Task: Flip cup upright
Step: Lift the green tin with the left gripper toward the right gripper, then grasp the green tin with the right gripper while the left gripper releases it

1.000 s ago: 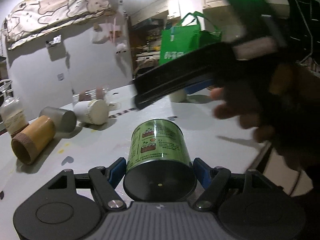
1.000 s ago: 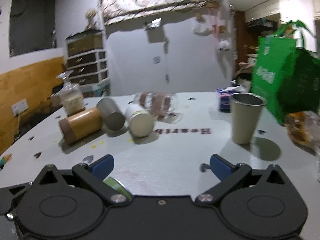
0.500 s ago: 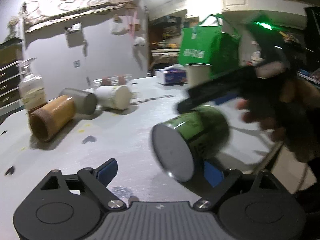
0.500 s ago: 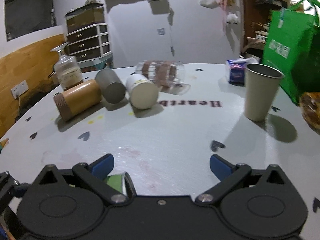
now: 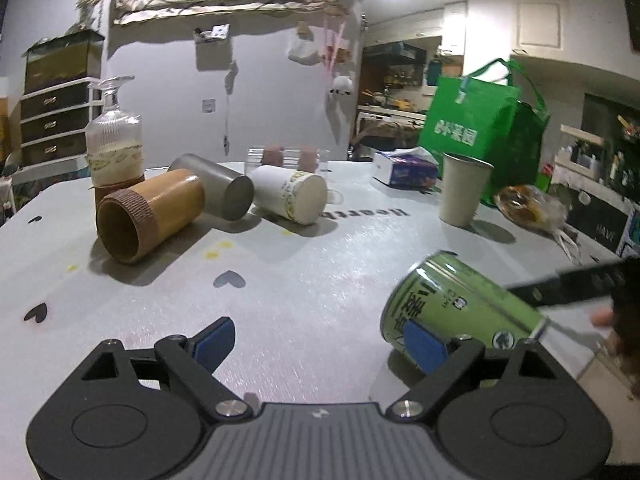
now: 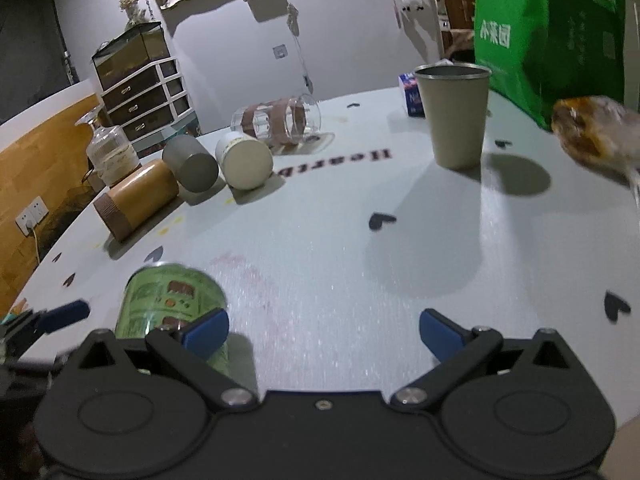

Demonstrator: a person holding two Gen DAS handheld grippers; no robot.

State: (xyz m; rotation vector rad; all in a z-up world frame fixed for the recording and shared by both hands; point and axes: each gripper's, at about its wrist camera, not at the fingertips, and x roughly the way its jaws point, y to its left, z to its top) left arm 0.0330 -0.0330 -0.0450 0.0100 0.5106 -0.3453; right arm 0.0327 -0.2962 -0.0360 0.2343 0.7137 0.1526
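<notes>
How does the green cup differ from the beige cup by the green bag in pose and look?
The green cup is tilted near the table's front; the beige cup stands upright, mouth up, farther back. The green cup carries printed labels; the beige cup is plain with a metal rim. Neither sits between a tool's fingers.

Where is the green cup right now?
The green cup sits tilted on the white table, beside the left tongs' right finger, at the near edge.

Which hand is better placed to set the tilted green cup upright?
Probably the left. The green printed cup leans against the left gripper's right finger. In the right gripper's view, it lies outside the open jaws.
</notes>
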